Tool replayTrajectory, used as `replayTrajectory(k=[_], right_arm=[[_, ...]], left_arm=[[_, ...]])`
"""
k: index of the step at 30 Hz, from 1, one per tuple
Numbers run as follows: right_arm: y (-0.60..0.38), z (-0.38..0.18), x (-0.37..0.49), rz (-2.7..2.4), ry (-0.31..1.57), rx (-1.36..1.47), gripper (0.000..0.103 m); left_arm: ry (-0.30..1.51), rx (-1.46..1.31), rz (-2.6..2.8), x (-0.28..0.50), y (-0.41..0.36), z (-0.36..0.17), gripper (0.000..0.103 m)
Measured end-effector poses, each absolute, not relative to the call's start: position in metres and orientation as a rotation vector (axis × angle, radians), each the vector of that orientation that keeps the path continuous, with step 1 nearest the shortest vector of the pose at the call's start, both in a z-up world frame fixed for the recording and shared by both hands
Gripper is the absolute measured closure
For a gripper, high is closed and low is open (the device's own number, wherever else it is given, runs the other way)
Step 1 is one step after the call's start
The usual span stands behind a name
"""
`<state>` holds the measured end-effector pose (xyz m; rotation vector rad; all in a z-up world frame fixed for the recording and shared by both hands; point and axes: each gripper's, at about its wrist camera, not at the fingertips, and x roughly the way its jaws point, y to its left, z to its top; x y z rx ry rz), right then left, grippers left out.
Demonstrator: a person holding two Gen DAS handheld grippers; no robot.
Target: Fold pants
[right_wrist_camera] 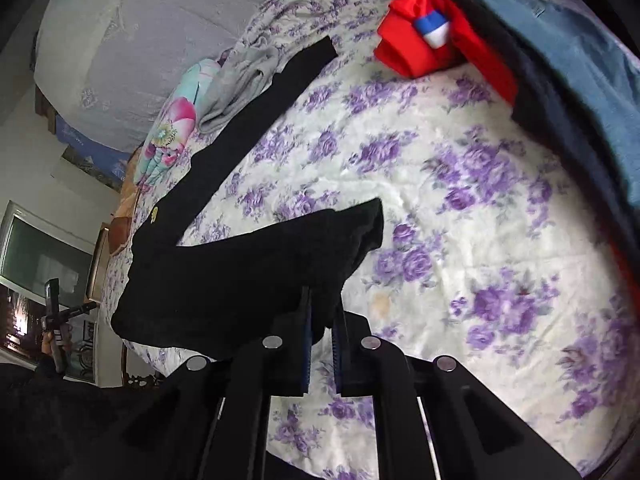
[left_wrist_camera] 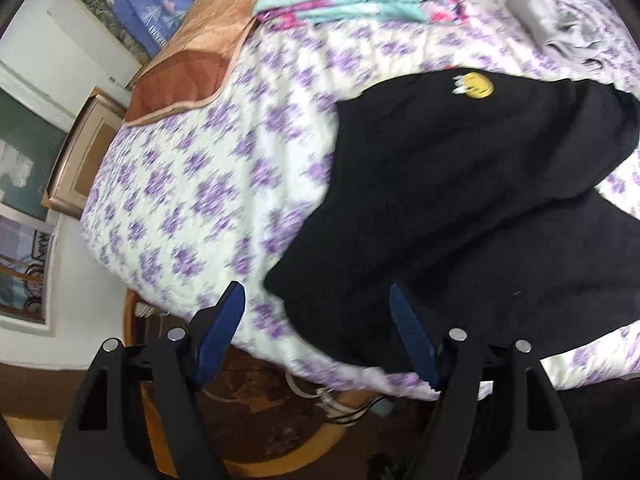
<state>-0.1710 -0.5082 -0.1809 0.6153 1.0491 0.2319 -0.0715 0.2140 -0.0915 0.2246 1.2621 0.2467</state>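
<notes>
Black pants (right_wrist_camera: pixel 224 264) spread on floral bed (right_wrist_camera: pixel 460 216), waist near left edge, one leg stretched toward far side. Right tool (right_wrist_camera: pixel 320 320) pinching bunched end of other leg, lifted off cover. Left tool (left_wrist_camera: pixel 318 300) spread wide, hovering over waist edge (left_wrist_camera: pixel 304 276). Red garment (right_wrist_camera: pixel 420 44) near far corner.

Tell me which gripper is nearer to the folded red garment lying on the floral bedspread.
Right, as far as these views show. The right gripper, shut on the black pants, has the folded red garment ahead across the floral bedspread. The open left gripper view shows no red garment.
</notes>
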Motion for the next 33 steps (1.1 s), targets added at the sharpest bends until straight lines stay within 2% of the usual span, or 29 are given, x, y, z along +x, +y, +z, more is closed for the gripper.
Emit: replayTrajectory(k=[3, 5, 7, 9, 10, 11, 13, 14, 19, 24, 28, 33], right_arm=[[-0.524, -0.182, -0.185, 0.203, 1.091, 0.584, 0.095], [-0.529, -0.203, -0.187, 0.165, 1.169, 0.547, 0.094], [-0.527, -0.232, -0.184, 0.124, 1.285, 0.496, 0.092], [-0.53, -0.234, -0.178, 0.134, 1.285, 0.529, 0.087], [-0.534, -0.228, -0.173, 0.133, 1.295, 0.537, 0.081], [-0.539, -0.218, -0.168, 0.122, 1.289, 0.535, 0.068], [-0.547, -0.187, -0.152, 0.11, 1.233, 0.465, 0.052], [-0.55, -0.17, -0.14, 0.124, 1.193, 0.433, 0.05], [-0.547, -0.11, -0.05, 0.226, 1.063, 0.364, 0.044], [-0.535, -0.106, 0.057, 0.291, 1.043, 0.406, 0.044], [-0.533, -0.128, 0.133, 0.224, 1.089, 0.471, 0.044], [-0.531, -0.161, 0.208, 0.135, 1.157, 0.493, 0.044]], left_arm=[[1.244, 0.204, 0.184, -0.068, 0.188, -0.104, 0.027], [1.262, 0.179, 0.143, -0.065, 0.172, -0.123, 0.025], [1.318, 0.147, 0.118, -0.063, 0.158, -0.151, 0.025], [1.386, 0.153, 0.122, -0.063, 0.147, -0.18, 0.025], [1.433, 0.168, 0.128, -0.065, 0.142, -0.195, 0.025], [1.471, 0.18, 0.135, -0.067, 0.139, -0.206, 0.025], [1.484, 0.187, 0.153, -0.069, 0.14, -0.208, 0.024], [1.476, 0.165, 0.158, -0.069, 0.143, -0.201, 0.024], [1.336, 0.18, 0.205, -0.053, 0.146, -0.135, 0.025], [1.22, 0.27, 0.228, -0.012, 0.138, -0.089, 0.015], [1.211, 0.325, 0.218, 0.045, 0.142, -0.089, 0.014], [1.272, 0.351, 0.213, 0.099, 0.148, -0.122, 0.014]])
